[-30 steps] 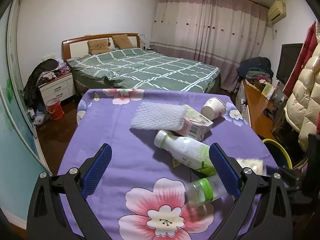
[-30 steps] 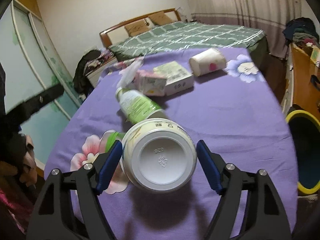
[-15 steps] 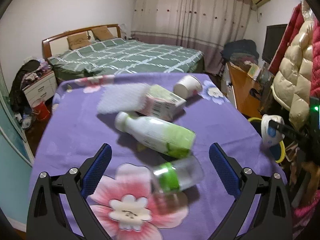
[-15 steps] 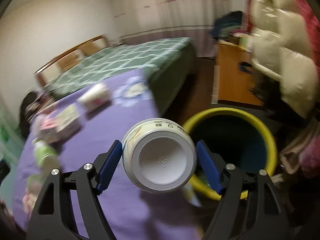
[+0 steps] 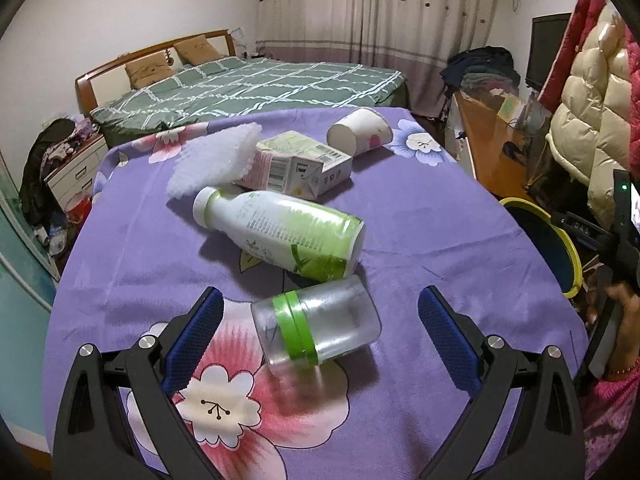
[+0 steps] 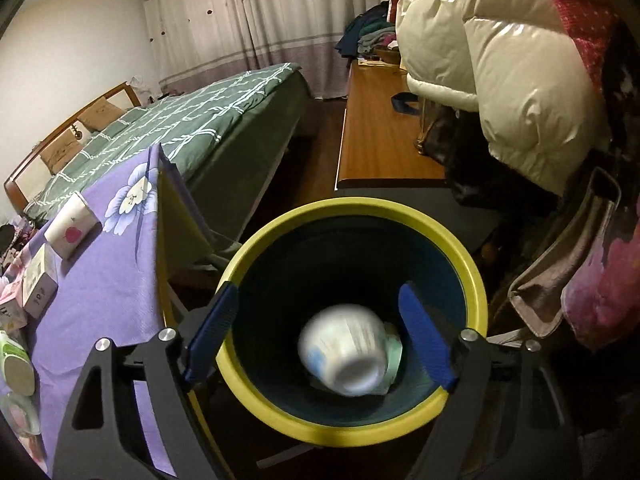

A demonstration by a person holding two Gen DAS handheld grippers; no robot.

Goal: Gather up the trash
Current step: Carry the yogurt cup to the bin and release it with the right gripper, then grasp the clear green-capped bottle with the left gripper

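Observation:
My right gripper [image 6: 320, 332] is open above the yellow-rimmed bin [image 6: 400, 216]. A white cup [image 6: 346, 350], blurred, is inside the bin, apart from the blue fingers. My left gripper [image 5: 320, 332] is open over the purple flowered table [image 5: 140, 248], with a clear jar with a green band [image 5: 316, 326] lying between its fingers, untouched. Beyond it lie a white and green bottle [image 5: 280, 236], a carton [image 5: 300, 166], white foam netting [image 5: 216, 158] and a paper cup [image 5: 360, 136]. The bin's rim also shows in the left wrist view [image 5: 568, 256].
A green checked bed [image 5: 256, 84] stands behind the table. A wooden desk [image 6: 380, 136] and hanging puffer coats [image 6: 500, 60] crowd the bin's right side. A nightstand [image 5: 76, 172] with clutter is at far left. The table's corner [image 6: 160, 168] is beside the bin.
The right gripper swung from the table to over the bin and opened, letting the white cup drop into it. The left gripper moved closer to the clear jar.

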